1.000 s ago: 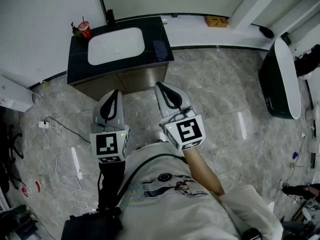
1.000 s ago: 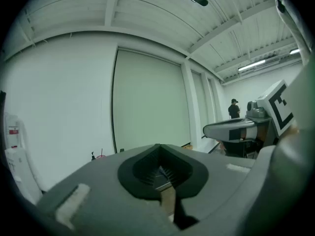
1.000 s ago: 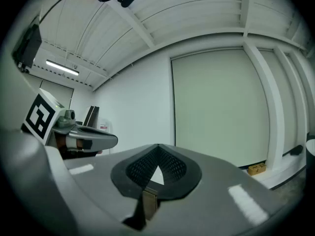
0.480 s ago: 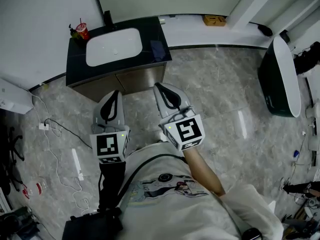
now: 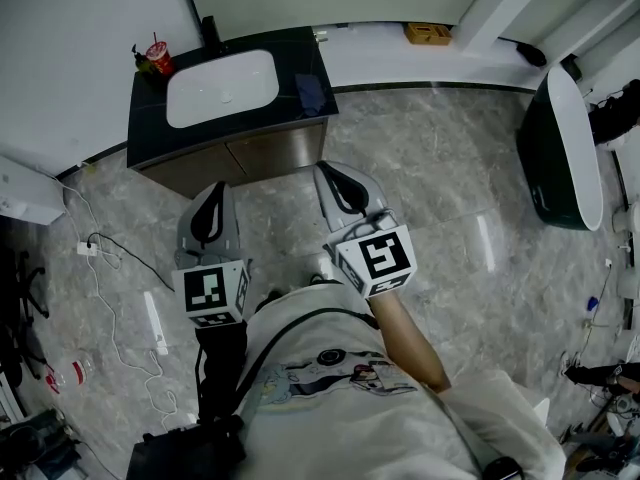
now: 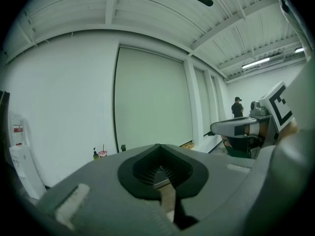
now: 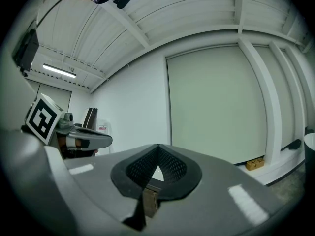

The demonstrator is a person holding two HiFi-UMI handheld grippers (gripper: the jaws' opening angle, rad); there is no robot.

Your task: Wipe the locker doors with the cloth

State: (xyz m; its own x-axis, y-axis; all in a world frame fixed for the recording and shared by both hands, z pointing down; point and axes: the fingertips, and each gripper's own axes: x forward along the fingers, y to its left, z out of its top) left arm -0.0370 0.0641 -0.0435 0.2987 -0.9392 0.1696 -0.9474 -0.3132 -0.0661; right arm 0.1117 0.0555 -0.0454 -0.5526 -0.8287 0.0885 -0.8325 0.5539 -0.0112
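A person standing on a grey marble floor [image 5: 430, 188] holds the left gripper [image 5: 216, 190] and the right gripper [image 5: 326, 170] side by side and roughly level. Each has its jaws pressed together and grips nothing. The cloth cannot be made out in any view.

Just ahead of both sets of fingertips stands a dark vanity [image 5: 150, 128], with its brown doors [image 5: 265, 153] facing the grippers. Its white sink [image 5: 222, 88] is set into the top beyond the left fingertips, showing only a bare bowl and a black tap [image 5: 210, 30] behind it. At the far corner, left of the left fingertips, a red cup [image 5: 158, 58] with a straw in it stands touching a small dark bottle [image 5: 140, 56]. A dark flat slab [image 5: 310, 95] (possibly a phone) lies on the counter ahead of the right fingertips.

Farther off, beyond and right of the right fingertips, a yellow-brown box [image 5: 428, 34] rests on a white ledge, and its contents cannot be seen. Well to the right sits a black tub [image 5: 548, 168] with a white rim, its inside hidden. White cables [image 5: 110, 248] trail on the floor left of the left gripper.
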